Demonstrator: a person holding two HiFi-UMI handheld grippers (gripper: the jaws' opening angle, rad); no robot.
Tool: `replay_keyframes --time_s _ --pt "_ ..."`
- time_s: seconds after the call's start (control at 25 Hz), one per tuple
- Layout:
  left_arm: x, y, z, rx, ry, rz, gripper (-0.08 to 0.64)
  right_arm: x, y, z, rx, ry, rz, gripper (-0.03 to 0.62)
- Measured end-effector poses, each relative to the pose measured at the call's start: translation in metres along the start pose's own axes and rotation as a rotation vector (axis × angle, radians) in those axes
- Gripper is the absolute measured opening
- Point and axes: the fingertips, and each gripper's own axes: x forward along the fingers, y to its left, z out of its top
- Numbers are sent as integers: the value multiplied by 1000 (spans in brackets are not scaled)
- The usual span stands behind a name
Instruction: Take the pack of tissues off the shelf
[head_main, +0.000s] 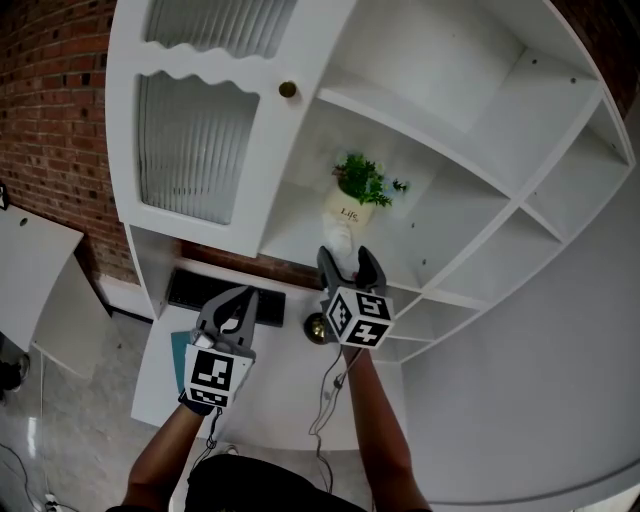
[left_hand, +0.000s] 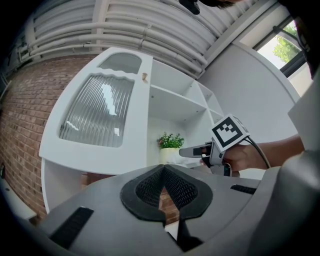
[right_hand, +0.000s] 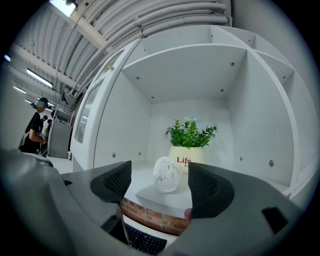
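Jaws of the right gripper (right_hand: 160, 181) stand spread before the crinkly white pack of tissues (right_hand: 167, 175), half hidden in head view; left gripper (left_hand: 163, 170) shows jaws pressed together, empty

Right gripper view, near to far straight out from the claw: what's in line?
Open right claw → front edge of the shelf board → pack of tissues → potted plant → back wall of that compartment.
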Motion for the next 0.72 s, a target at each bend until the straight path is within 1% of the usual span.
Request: replay_keyframes --time_s 0.2,0.28,0.36,0.6,0.72 --pt "0 2 -2 -14 -4 -6 14 5 -3 -4 -30 31 -39 342" --pt "1 2 -3 -15 -1 -9 14 6 -5 -5 -57 47 -65 312" --pt "2 2 -4 -14 0 -12 14 6 -7 -5 -67 57 -85 265" --pt "3 2 -4 -14 -2 -20 14 9 -13 -6 -66 93 -112 216" --pt "2 4 -6 -15 -2 -18 14 12 -12 -13 -26 126 -96 183"
